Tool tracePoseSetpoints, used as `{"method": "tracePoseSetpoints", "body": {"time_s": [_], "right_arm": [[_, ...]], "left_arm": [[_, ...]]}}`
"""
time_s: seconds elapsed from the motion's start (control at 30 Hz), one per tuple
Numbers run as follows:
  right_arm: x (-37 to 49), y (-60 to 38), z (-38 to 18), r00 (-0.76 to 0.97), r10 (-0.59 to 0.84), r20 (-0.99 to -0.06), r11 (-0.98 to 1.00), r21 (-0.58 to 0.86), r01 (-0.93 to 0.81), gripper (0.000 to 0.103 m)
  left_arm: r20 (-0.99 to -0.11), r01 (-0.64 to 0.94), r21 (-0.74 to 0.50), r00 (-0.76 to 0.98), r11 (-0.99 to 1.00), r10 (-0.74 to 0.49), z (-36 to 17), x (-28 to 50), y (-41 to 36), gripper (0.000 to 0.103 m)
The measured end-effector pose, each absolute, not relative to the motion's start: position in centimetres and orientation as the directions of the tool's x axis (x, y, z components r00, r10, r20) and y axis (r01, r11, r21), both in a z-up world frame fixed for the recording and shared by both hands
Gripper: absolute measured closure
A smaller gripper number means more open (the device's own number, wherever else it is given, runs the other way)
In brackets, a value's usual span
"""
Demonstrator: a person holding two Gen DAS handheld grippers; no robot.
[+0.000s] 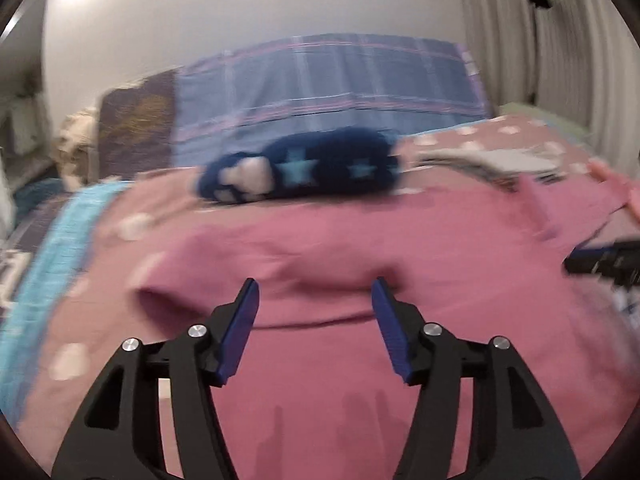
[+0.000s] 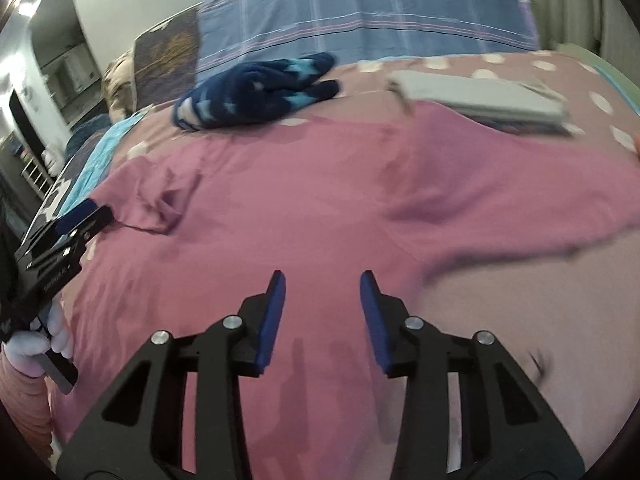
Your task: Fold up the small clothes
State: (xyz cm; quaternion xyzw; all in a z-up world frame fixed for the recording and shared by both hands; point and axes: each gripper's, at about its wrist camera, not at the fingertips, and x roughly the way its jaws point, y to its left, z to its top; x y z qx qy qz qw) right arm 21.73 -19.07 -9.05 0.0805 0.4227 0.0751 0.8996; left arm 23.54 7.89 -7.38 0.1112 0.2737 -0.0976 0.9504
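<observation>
A pink shirt (image 1: pixel 360 240) (image 2: pixel 320 180) lies spread flat on the bed, one short sleeve (image 2: pixel 152 204) out to the left. My left gripper (image 1: pixel 316 284) hovers open over the shirt's left part, with nothing between its blue pads. In the right wrist view the left gripper (image 2: pixel 80 220) shows side-on at the sleeve's edge, held by a gloved hand (image 2: pixel 36 344). My right gripper (image 2: pixel 322 276) stands open above the shirt's near hem, its jaws empty. It also shows in the left wrist view, where the right gripper (image 1: pixel 592 260) pokes in at the right edge.
A dark blue garment with light stars (image 1: pixel 304 172) (image 2: pixel 256 88) lies bunched behind the shirt. A grey folded stack (image 1: pixel 500 160) (image 2: pixel 480 96) sits at the back right. The dotted pink bedcover (image 2: pixel 500 320) lies underneath, with a blue plaid pillow (image 1: pixel 328 80) (image 2: pixel 360 8) by the wall.
</observation>
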Motion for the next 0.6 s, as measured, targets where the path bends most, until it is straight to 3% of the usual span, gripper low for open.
{"method": "tracePoseSetpoints", "body": {"time_s": [0.07, 0.13, 0.2, 0.37, 0.4, 0.43, 0.47, 0.5, 0.6], "right_arm": [[23.1, -16.6, -8.7, 0.623, 0.224, -0.749, 0.975, 0.175, -0.140, 0.063], [25.0, -13.5, -8.3, 0.597, 0.274, -0.754, 0.959, 0.169, -0.227, 0.054], [27.4, -10.2, -8.1, 0.552, 0.337, -0.763, 0.933, 0.194, -0.302, 0.042], [32.7, -3.7, -9.1, 0.531, 0.306, -0.790, 0.932, 0.135, -0.336, 0.039], [33.3, -3.0, -9.4, 0.531, 0.294, -0.794, 0.936, 0.127, -0.328, 0.042], [34.0, -2.4, -9.7, 0.547, 0.272, -0.792, 0.946, 0.115, -0.303, 0.052], [34.2, -2.2, -9.8, 0.556, 0.264, -0.788, 0.949, 0.110, -0.294, 0.091], [34.2, -2.6, -9.5, 0.573, 0.271, -0.774, 0.952, 0.127, -0.278, 0.099], [31.5, -6.5, -6.8, 0.696, 0.283, -0.659, 0.959, 0.190, -0.210, 0.099]], "left_arm": [[-0.555, 0.153, 0.204, 0.832, 0.967, -0.015, -8.0, 24.0, 10.0, 0.041], [-0.583, 0.068, 0.203, 0.810, 0.977, 0.064, -8.9, 25.4, 12.5, 0.041], [-0.626, 0.012, 0.153, 0.775, 0.988, 0.087, -9.4, 27.0, 15.2, 0.041], [-0.716, -0.066, 0.090, 0.690, 0.994, 0.111, -11.1, 31.3, 18.3, 0.041], [-0.722, -0.067, 0.089, 0.683, 0.994, 0.111, -11.4, 31.9, 18.3, 0.041], [-0.728, -0.068, 0.088, 0.677, 0.994, 0.111, -11.6, 32.5, 18.2, 0.041], [-0.737, -0.073, 0.098, 0.665, 0.992, 0.122, -12.0, 33.3, 18.1, 0.041], [-0.749, -0.080, 0.114, 0.648, 0.990, 0.138, -12.4, 33.6, 17.9, 0.040], [-0.732, -0.088, 0.179, 0.653, 0.980, 0.193, -12.6, 33.2, 16.9, 0.039]]}}
